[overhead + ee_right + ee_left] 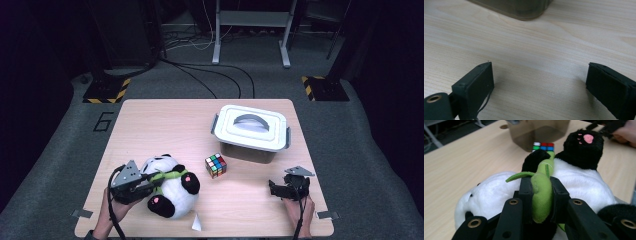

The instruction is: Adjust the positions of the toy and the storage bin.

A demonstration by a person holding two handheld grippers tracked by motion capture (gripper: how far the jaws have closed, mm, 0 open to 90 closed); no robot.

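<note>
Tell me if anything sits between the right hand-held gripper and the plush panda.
Nothing visible does. The right hand-held gripper faces the plush panda across bare table; the puzzle cube sits farther back, off that line.

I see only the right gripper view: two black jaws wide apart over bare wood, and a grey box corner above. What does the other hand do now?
Observer: The left gripper is shut on the green bamboo stalk sewn on the panda plush.
Operator: Is something between the panda and the box?
Observer: Yes, a colour cube stands on the table, apart from both.
Operator: Is the box open?
Observer: No. The white lid with a grey handle sits on the storage box.
Operator: And where is my gripper?
Observer: The right gripper is open near the front right edge, holding nothing.
</note>
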